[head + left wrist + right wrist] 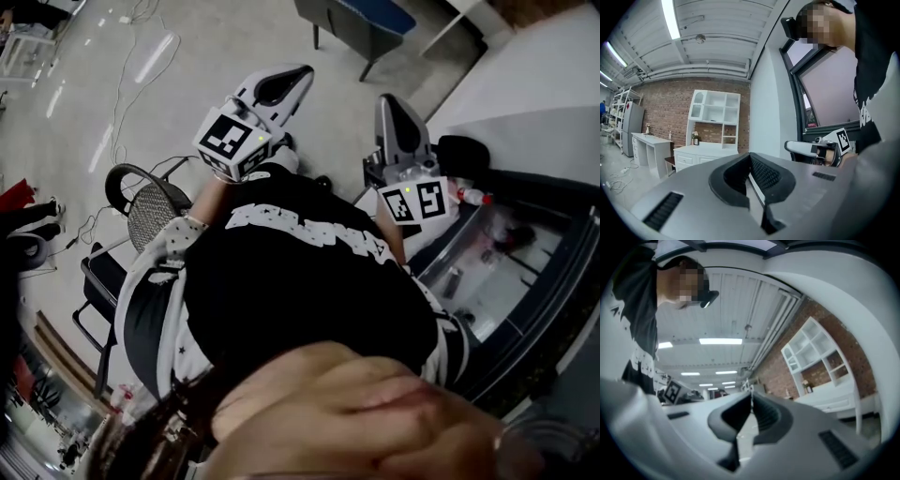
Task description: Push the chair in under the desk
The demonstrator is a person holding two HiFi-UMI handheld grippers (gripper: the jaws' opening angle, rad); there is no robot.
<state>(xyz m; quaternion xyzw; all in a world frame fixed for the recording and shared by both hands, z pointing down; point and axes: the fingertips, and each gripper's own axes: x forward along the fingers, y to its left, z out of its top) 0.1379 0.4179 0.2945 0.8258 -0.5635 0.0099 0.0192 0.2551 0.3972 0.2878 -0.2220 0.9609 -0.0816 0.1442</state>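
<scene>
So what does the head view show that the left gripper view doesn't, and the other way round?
Only the head view: a mesh-backed chair, seen from above at the person's left.
Only the left gripper view: a brick wall, white shelves and ceiling lights.
Both: the person's black shirt and the two grippers, held side by side. The left gripper is shut and empty, and the right gripper shows beside it.
</scene>
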